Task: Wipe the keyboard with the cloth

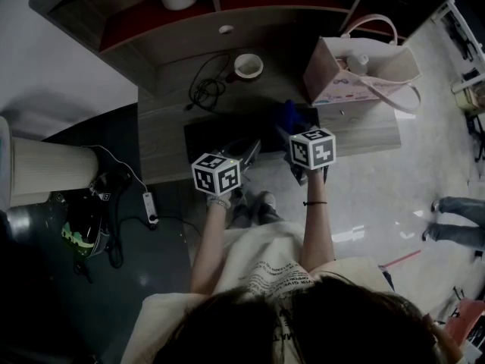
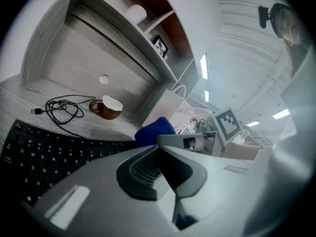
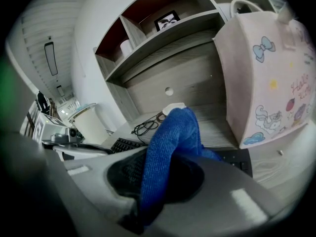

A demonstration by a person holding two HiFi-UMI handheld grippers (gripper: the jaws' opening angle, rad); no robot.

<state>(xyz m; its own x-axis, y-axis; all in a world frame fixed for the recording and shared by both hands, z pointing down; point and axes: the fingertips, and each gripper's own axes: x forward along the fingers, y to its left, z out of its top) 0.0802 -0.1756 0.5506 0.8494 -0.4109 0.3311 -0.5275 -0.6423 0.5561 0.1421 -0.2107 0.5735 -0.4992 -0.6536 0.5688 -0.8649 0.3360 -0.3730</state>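
A black keyboard (image 1: 220,133) lies along the desk's front edge, and the left gripper view shows its keys (image 2: 44,152) close up. My right gripper (image 1: 288,133) hovers over the keyboard's right part, shut on a blue cloth (image 3: 170,147) that bulges up from between its jaws. In the head view the cloth (image 1: 288,116) pokes out ahead of that gripper. My left gripper (image 1: 248,151) sits just to the left, over the keyboard's middle, with its jaws (image 2: 158,152) together and nothing held. From the left gripper view the cloth (image 2: 155,129) and the right gripper's marker cube (image 2: 226,124) show to the right.
A pink tote bag (image 1: 364,70) stands on the desk's right end. A brown cup (image 1: 248,66) and a coiled black cable (image 1: 204,89) lie behind the keyboard. Shelves (image 1: 151,17) rise at the back. A white bin (image 1: 45,169) and a power strip (image 1: 149,207) are at the left on the floor.
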